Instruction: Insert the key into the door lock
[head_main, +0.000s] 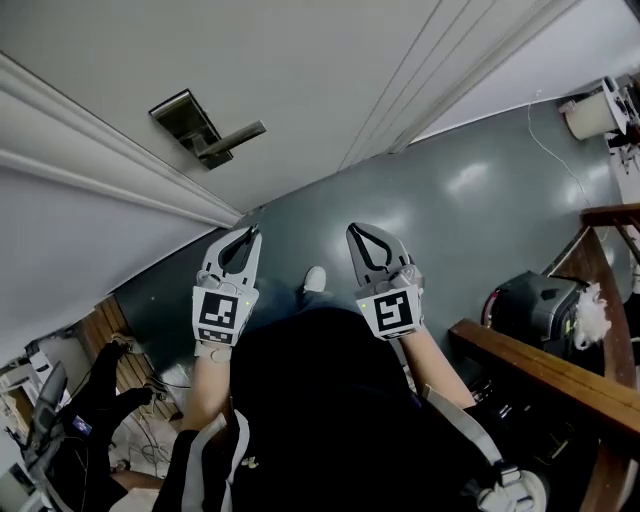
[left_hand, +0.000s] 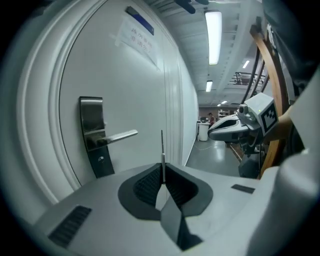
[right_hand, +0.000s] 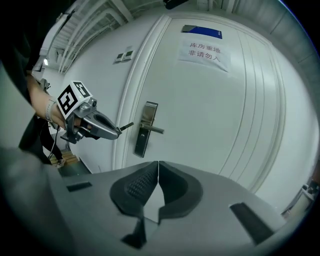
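A white door (head_main: 300, 90) carries a dark metal lock plate (head_main: 188, 122) with a lever handle (head_main: 235, 135). In the left gripper view the plate (left_hand: 92, 131) stands ahead on the left, with its keyhole (left_hand: 101, 159) below the handle (left_hand: 118, 136). My left gripper (left_hand: 162, 169) is shut on a thin key (left_hand: 162, 149) whose blade points forward, well short of the door. The right gripper view shows that left gripper (right_hand: 92, 125) and key (right_hand: 126, 126) just left of the lock plate (right_hand: 145, 129). My right gripper (right_hand: 158, 165) is shut with nothing in it. Both grippers (head_main: 248, 236) (head_main: 356, 236) hover over the grey floor.
A paper notice (right_hand: 204, 52) and a blue sign (right_hand: 202, 31) hang high on the door. A wooden railing (head_main: 545, 370) runs at the right, with a dark machine (head_main: 530, 300) behind it. Door-frame mouldings (head_main: 100, 160) lie left of the lock.
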